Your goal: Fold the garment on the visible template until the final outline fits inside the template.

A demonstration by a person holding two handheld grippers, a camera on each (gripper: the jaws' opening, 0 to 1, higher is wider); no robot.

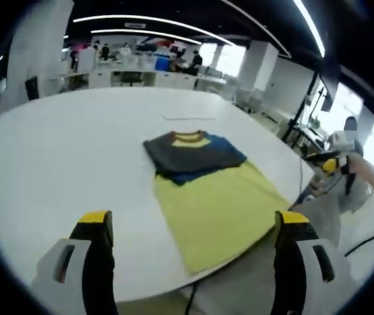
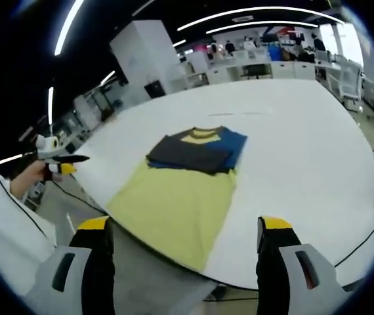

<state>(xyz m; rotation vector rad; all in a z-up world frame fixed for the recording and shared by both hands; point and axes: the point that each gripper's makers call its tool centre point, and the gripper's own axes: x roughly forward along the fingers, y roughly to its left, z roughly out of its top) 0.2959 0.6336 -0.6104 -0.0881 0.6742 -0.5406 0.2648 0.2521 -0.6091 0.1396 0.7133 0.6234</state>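
A wide white table (image 1: 56, 151) carries a yellow shirt (image 1: 216, 210) with its sleeves — one dark grey, one blue — folded in over the chest. The collar end points toward the far side of the table, and the yellow hem lies at the near edge, one corner reaching that edge in the left gripper view. In the right gripper view the same shirt (image 2: 174, 203) lies in the middle of the table (image 2: 305, 151), its hem again at the near edge. A faint thin line (image 1: 188, 119) marks the tabletop just beyond the collar; whether it belongs to the template cannot be told.

Beyond the table stretches an open office: desks (image 1: 141, 72), people standing at the back, white columns (image 2: 147, 59) and long ceiling lights (image 1: 141, 21).

The left gripper (image 1: 193, 223) hangs near the table's edge, its yellow-tipped jaws spread wide with nothing between them, the hem lying ahead of them. The right gripper (image 2: 186, 226) is also held off the near edge, jaws spread and empty, the shirt's hem just ahead.

Each tool appears in the other's camera — the right gripper at the right of the left gripper view, held in a hand (image 1: 361, 167) well apart from the shirt, and the left gripper at the left of the right gripper view, gripped by a hand (image 2: 33, 174) off the table's side.
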